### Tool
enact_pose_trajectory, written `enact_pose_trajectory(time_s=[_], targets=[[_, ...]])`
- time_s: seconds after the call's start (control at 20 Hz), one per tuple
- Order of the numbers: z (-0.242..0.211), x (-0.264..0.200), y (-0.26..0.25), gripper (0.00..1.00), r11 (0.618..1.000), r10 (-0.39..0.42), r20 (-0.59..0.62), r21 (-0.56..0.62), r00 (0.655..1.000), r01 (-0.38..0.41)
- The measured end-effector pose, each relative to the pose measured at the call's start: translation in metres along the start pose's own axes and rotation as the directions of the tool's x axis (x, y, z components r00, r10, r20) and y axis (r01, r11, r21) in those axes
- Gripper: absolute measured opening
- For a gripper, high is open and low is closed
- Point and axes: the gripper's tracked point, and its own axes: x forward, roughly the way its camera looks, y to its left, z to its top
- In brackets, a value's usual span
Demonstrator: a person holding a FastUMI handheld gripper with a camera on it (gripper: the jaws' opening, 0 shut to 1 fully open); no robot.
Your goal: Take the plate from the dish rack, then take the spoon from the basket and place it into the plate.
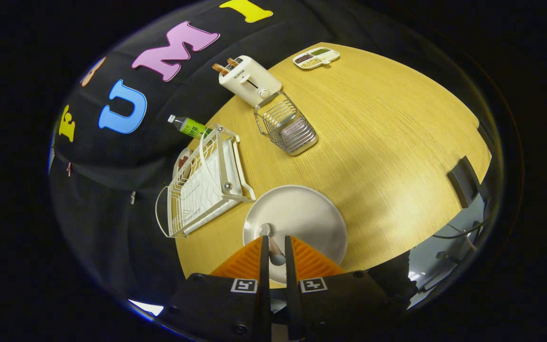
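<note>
The gripper (273, 247) pinches the spoon (271, 243) by its handle, bowl end over the plate (302, 218), which lies flat on the surface (387, 133) beside the dish rack (207, 185). Holding directly above allows a short release. The basket (285, 124) stands beyond.

Staged kitchen booth, probably a lab mock-up: wooden table (373, 123) carrying a toaster (249, 80), dish rack (204, 183), wire basket (285, 123), bottle (188, 126) and snack tray (316, 57); black cloth hanging behind, cables (458, 233) trailing off the edge.
</note>
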Motion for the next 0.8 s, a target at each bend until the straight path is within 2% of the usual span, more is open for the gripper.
enact_pose_trajectory(time_s=[0.1, 0.25, 0.45, 0.6, 0.7, 0.8], targets=[[-0.005, 0.0, -0.008, 0.25, 1.0, -0.013, -0.012, -0.003, 1.0, 0.013], [-0.004, 0.001, -0.018, 0.53, 0.999, -0.05, -0.003, -0.02, 0.999, 0.05], [0.0, -0.007, -0.023, 0.8, 0.997, -0.069, 0.025, -0.039, 0.997, 0.07], [0.007, -0.014, -0.015, 0.83, 0.996, -0.047, 0.053, -0.079, 0.997, 0.051], [0.014, -0.019, -0.007, 0.92, 0.991, -0.025, 0.085, -0.129, 0.996, 0.036], [0.023, -0.024, 0.004, 0.92, 0.982, -0.005, 0.123, -0.187, 0.992, 0.028]])
